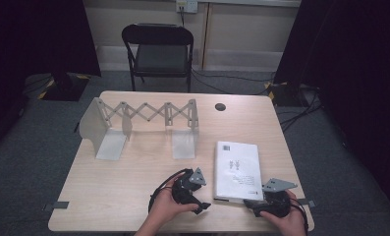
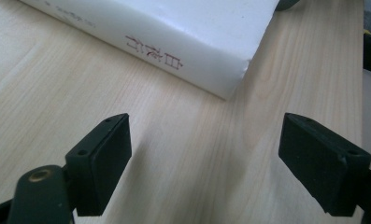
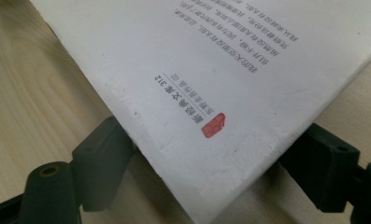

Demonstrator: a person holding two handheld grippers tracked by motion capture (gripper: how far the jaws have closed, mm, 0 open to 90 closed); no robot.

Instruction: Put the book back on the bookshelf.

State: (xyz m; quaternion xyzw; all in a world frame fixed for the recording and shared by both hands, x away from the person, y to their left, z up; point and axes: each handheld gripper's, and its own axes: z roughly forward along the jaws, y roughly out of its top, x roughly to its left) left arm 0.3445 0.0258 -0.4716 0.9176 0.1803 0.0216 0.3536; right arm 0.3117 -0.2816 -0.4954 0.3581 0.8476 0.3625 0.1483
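From my right gripper [image 3: 206, 154] I see the near corner of the white book [image 3: 230, 93] lying over its jaws, so their tips are hidden and I cannot tell whether they clamp it or merely sit under it. The book is white, with small black print and a red seal by that corner; it lies flat on the table [image 1: 133, 182], its near edge just ahead of that gripper. My left gripper [image 2: 204, 163] hangs released, jaws wide apart over bare wood, with the book's spine corner [image 2: 220, 70] just ahead, not touching. Farther off, well beyond the left gripper, stands a grey metal expanding rack [image 1: 143, 123], then a black chair [image 1: 158, 49] past the table.
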